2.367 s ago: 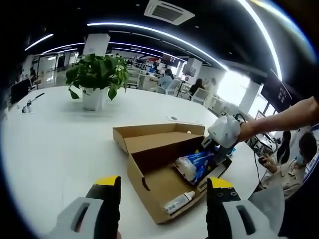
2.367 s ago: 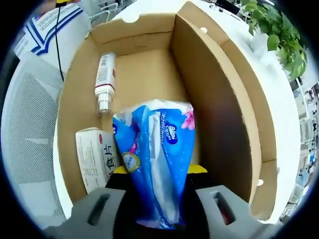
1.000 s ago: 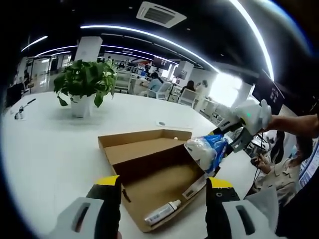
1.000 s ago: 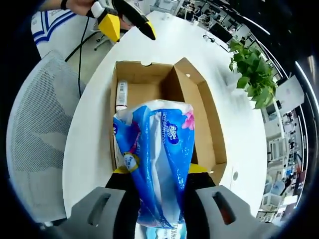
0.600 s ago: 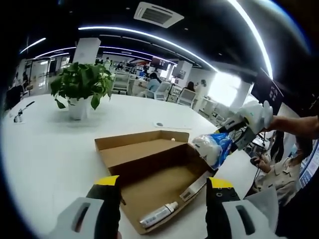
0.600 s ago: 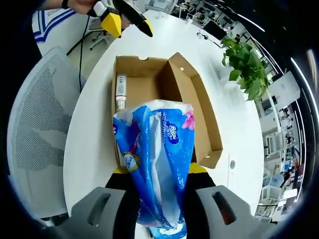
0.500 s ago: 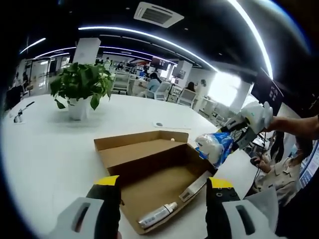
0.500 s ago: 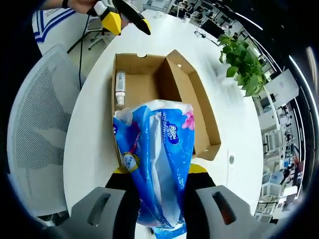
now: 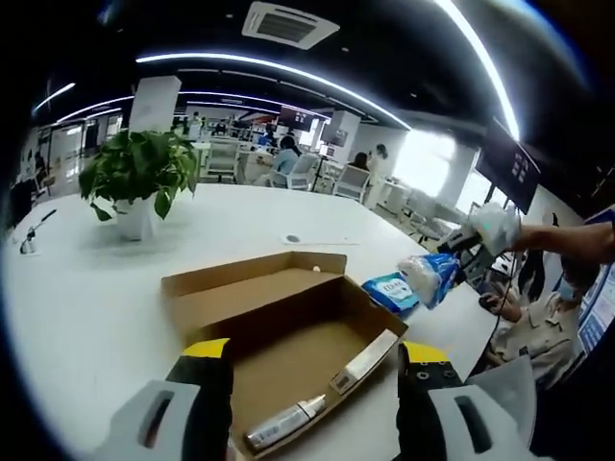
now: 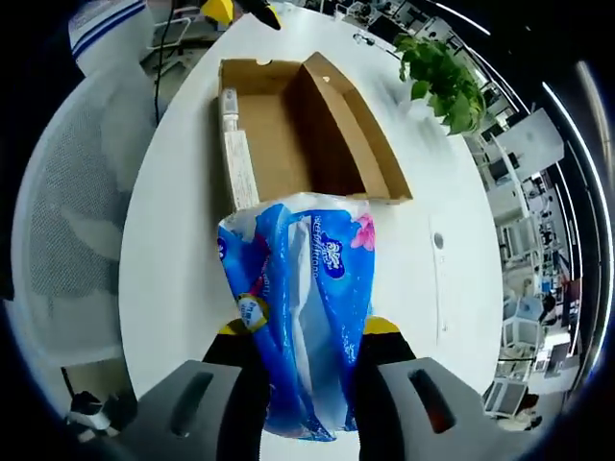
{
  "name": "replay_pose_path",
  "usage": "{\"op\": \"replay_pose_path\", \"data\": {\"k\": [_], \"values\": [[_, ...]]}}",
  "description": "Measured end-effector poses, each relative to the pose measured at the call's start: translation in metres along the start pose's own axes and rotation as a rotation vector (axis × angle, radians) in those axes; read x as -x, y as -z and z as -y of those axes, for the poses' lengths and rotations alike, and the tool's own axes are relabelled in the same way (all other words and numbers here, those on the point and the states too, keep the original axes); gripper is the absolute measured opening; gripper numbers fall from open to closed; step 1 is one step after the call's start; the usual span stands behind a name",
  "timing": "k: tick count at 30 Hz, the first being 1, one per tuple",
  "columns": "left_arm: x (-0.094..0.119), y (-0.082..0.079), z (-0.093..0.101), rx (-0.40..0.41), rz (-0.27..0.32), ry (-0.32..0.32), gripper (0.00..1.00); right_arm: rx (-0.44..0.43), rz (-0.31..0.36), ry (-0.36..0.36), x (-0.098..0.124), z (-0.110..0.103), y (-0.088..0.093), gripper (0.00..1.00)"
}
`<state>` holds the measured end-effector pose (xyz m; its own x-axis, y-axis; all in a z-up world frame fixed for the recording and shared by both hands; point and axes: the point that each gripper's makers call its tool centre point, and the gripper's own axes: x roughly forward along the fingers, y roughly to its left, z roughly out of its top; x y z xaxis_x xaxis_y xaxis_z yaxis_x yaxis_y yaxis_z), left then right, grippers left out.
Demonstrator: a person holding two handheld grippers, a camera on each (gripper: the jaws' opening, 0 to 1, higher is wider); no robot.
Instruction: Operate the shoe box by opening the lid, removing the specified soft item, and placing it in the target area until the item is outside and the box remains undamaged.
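Clamping the blue tissue pack [image 10: 306, 317], the right gripper [image 10: 300, 338] hangs beyond the open shoe box [image 10: 298, 125]; left gripper [image 9: 315, 360] fingers spread.

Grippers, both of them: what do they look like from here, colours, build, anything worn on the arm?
Left gripper: two black jaws capped with yellow tips, on pale grey housings with slotted openings. Right gripper: the same build, black jaws, yellow tips, grey slotted housings. In the left gripper view, the right gripper's body is whitish with a small green light; the arm behind it has a blue sleeve edge.
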<state>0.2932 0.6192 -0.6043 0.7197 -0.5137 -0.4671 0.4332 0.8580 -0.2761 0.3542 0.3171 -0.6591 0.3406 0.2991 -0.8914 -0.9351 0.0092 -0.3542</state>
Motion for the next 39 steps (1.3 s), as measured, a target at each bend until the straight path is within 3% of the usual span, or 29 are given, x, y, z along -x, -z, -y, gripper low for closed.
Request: {"op": "replay_pose_path", "data": {"k": [3, 6, 7, 11, 18, 22, 30, 39], "values": [[-0.001, -0.001, 0.005, -0.003, -0.002, 0.001, 0.71, -0.004, -0.019, -0.002, 0.003, -0.002, 0.023, 0.28], [-0.001, -0.002, 0.007, -0.007, -0.003, -0.005, 0.71, -0.032, -0.058, -0.008, 0.008, -0.003, 0.061, 0.28], [-0.001, -0.003, 0.007, -0.008, -0.003, -0.008, 0.71, -0.035, -0.062, -0.008, 0.008, -0.003, 0.065, 0.28], [0.002, -0.003, 0.009, -0.015, -0.008, -0.027, 0.71, -0.065, -0.105, -0.013, 0.013, -0.001, 0.109, 0.28], [0.003, 0.001, 0.015, -0.013, -0.013, -0.052, 0.71, -0.094, -0.146, -0.012, 0.018, 0.003, 0.155, 0.28], [0.002, 0.002, 0.017, -0.001, -0.014, -0.066, 0.71, -0.115, -0.156, -0.009, 0.021, 0.006, 0.17, 0.28], [0.003, -0.001, 0.024, 0.017, 0.002, -0.091, 0.71, -0.138, -0.157, -0.008, 0.027, 0.009, 0.18, 0.29], [0.004, 0.003, 0.03, 0.025, -0.005, -0.116, 0.71, -0.13, -0.16, -0.023, 0.014, 0.021, 0.192, 0.3]]}}
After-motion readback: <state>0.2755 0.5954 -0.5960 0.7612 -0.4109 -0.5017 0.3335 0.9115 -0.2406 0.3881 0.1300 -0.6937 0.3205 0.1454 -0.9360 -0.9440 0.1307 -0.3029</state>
